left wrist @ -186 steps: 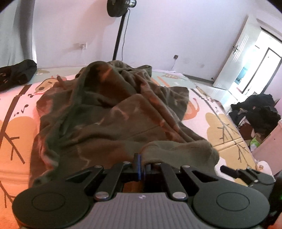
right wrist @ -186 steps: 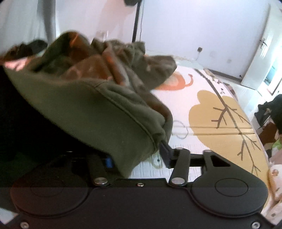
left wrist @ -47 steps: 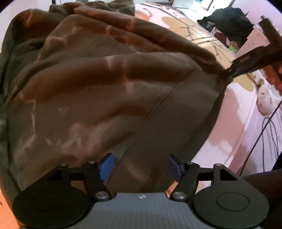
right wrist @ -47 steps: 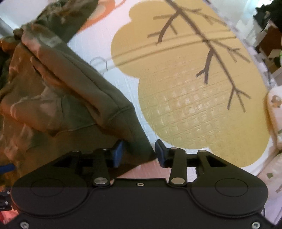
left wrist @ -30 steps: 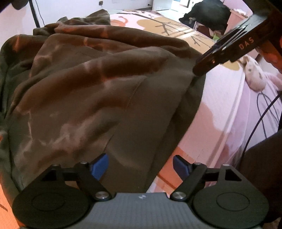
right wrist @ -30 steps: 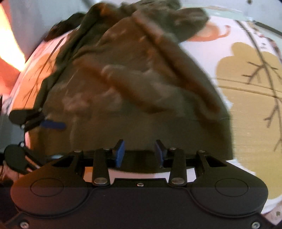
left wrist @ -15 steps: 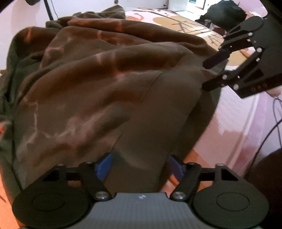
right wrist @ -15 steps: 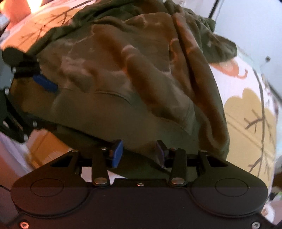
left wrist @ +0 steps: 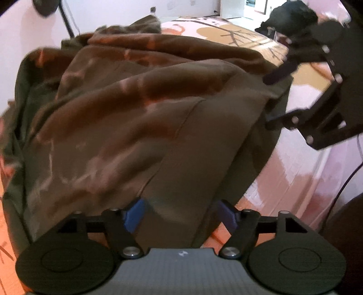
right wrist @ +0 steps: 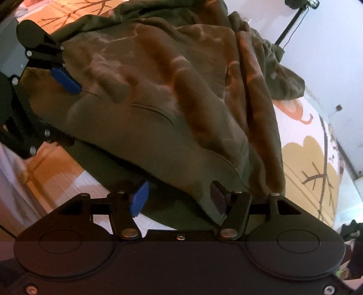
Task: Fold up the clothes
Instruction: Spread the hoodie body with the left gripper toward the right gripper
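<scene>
1. Surface: a play mat (right wrist: 306,158) printed with trees, in a white-walled room; a fan stand (right wrist: 292,20) rises behind it.
2. Garment: an olive sweatshirt (left wrist: 136,109) lies rumpled on the mat, its hem band at the near edge.
3. Left gripper (left wrist: 179,214): jaws apart, straddling the hem, not clamped.
4. Right gripper (right wrist: 177,197): jaws apart around the hem's other end.
5. Technique: take only the hem band at both corners, evenly, to keep the edge taut.
6. Orientation: long axis runs away from the grippers, hem nearest; the far end is bunched, unclear.
</scene>
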